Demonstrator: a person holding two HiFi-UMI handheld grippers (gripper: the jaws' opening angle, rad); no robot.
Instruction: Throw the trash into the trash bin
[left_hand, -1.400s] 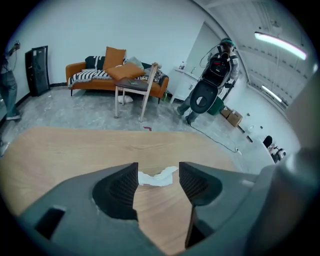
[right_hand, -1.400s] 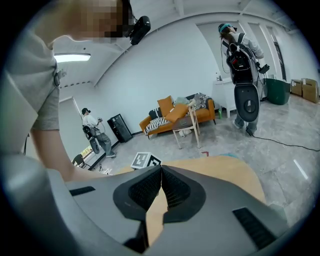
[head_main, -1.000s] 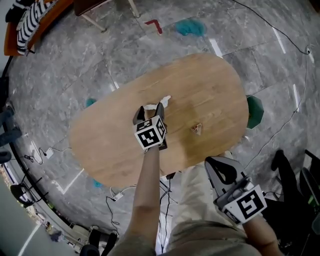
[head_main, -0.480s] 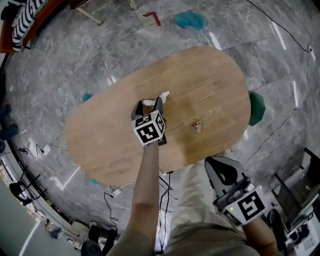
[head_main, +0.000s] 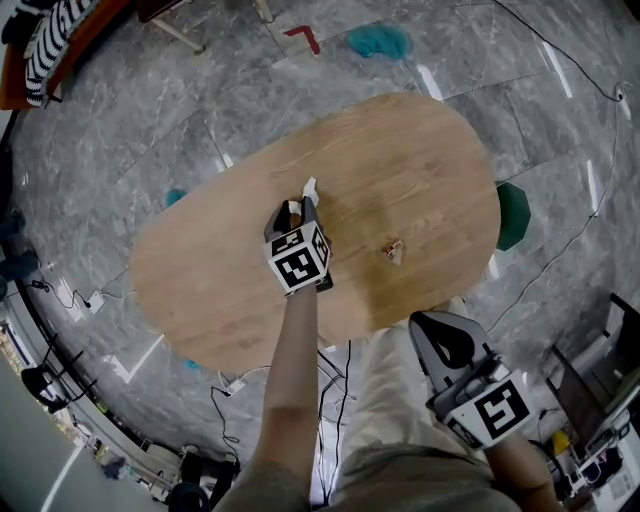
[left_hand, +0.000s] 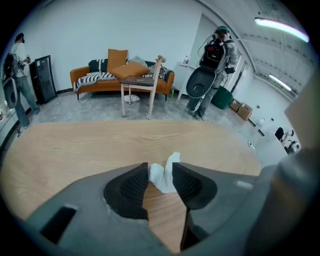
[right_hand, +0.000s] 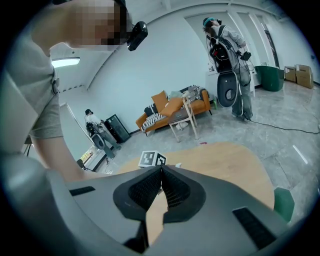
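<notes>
On the oval wooden table (head_main: 420, 150), the left gripper (head_main: 297, 208) has just been closing its jaws, which now pinch a crumpled white tissue (head_main: 309, 187) at its twelve o'clock. A small brown scrap (head_main: 392, 252) lies at its three o'clock. The right gripper (right_hand: 161, 169), jaws together and empty, hangs off the table's five o'clock edge.

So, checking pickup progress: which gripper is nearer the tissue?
Left gripper: its jaws have just been closing and pinch the tissue. Right gripper hangs shut, off the table's edge.
</notes>
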